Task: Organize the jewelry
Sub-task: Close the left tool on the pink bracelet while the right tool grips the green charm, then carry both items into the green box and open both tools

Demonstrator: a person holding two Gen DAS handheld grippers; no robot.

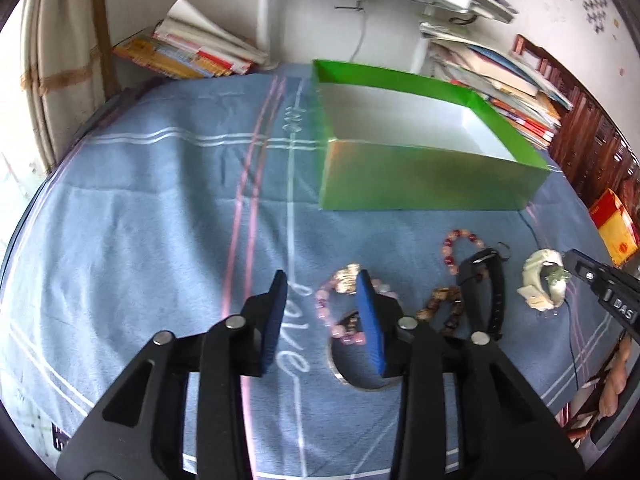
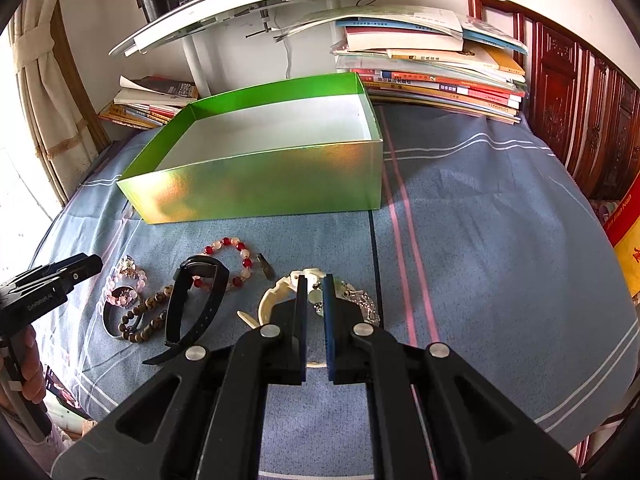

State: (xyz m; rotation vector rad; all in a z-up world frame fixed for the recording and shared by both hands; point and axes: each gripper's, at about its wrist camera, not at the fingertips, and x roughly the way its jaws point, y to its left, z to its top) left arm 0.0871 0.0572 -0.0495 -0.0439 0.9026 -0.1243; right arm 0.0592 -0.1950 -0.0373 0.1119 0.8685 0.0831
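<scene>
Jewelry lay on the blue cloth (image 2: 480, 208) before one empty green box (image 2: 256, 184): three bead bracelets, one bangle (image 2: 110, 318), one black watch (image 2: 196, 304). Right gripper (image 2: 316, 284) pinched the white bracelet (image 2: 272, 298); left gripper (image 1: 320, 280) stood apart, empty.

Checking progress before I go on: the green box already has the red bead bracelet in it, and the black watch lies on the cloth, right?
Not quite. The green box holds nothing in the right wrist view; the red bead bracelet lies on the cloth by the black watch.
</scene>
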